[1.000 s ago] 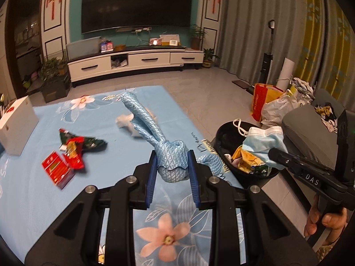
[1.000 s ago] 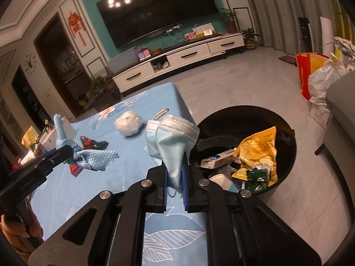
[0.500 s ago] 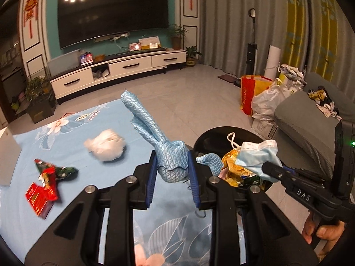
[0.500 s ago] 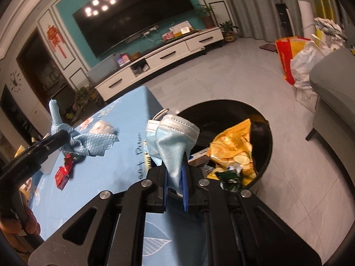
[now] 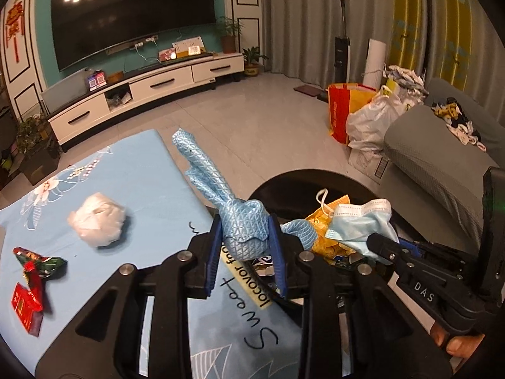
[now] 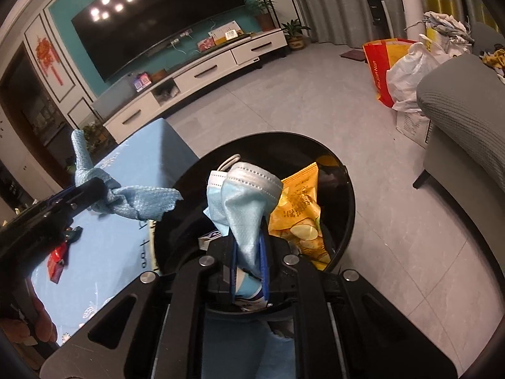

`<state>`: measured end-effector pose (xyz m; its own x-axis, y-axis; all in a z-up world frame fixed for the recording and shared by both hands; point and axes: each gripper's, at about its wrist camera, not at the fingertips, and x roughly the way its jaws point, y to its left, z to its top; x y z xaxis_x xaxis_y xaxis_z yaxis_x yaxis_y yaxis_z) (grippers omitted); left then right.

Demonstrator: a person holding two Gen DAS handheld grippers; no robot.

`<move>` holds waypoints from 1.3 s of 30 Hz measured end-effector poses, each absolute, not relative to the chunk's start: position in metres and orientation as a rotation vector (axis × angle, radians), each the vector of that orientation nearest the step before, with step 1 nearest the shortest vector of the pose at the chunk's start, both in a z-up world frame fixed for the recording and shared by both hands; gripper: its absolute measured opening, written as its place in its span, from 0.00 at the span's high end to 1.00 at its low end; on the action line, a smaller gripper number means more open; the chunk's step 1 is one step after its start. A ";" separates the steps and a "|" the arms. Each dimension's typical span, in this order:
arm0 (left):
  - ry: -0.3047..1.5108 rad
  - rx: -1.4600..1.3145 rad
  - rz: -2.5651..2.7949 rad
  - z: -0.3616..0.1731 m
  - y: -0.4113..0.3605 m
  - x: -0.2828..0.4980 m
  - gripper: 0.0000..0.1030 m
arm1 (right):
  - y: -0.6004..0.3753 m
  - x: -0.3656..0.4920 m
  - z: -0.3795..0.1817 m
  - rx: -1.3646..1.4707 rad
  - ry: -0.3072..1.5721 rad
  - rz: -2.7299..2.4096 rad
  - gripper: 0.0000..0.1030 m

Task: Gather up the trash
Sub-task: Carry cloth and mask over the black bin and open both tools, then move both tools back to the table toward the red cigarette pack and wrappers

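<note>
Blue floral cloth covers the table, where a red wrapper and white wad lie at left. Rightward, the left gripper clamps a blue rag near the table edge; released there, it could miss. The right gripper pinches a face mask over the black bin, which holds a yellow snack bag.

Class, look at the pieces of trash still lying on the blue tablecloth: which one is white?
The crumpled white tissue wad, lying alone mid-cloth. The other pieces on the tablecloth, the red-and-green wrapper and the red packet, are coloured and sit together near its left edge.
</note>
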<state>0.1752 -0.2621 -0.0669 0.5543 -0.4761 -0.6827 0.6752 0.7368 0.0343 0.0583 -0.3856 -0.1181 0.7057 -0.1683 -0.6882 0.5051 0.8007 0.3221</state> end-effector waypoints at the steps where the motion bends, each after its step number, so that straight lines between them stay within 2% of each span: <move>1: 0.709 0.317 -0.691 -0.071 -0.267 0.176 0.71 | -0.387 0.060 -0.119 0.523 0.695 -0.398 0.86; 4: 0.718 0.323 -0.693 -0.077 -0.272 0.180 0.64 | -0.390 0.062 -0.122 0.523 0.698 -0.411 0.79; 6: 0.717 0.324 -0.692 -0.079 -0.274 0.179 0.54 | -0.391 0.062 -0.122 0.530 0.695 -0.421 0.65; 11: 0.706 0.319 -0.688 -0.076 -0.271 0.177 0.39 | -0.395 0.058 -0.119 0.550 0.679 -0.427 0.53; 14: 0.704 0.301 -0.684 -0.072 -0.261 0.176 0.27 | -0.395 0.054 -0.114 0.560 0.668 -0.423 0.47; 15: 0.702 0.297 -0.680 -0.071 -0.258 0.175 0.19 | -0.393 0.053 -0.112 0.562 0.667 -0.421 0.43; 19: 0.703 0.280 -0.656 -0.066 -0.240 0.172 0.06 | -0.387 0.050 -0.104 0.567 0.659 -0.407 0.33; 24: 0.753 0.232 -0.585 -0.064 -0.199 0.172 0.03 | -0.374 0.048 -0.095 0.574 0.663 -0.363 0.19; 32: 0.842 0.048 -0.381 -0.064 -0.082 0.178 0.03 | -0.325 0.060 -0.082 0.590 0.676 -0.202 0.05; 39: 0.870 -0.128 -0.161 -0.074 0.036 0.170 0.03 | -0.245 0.100 -0.085 0.563 0.795 0.124 0.05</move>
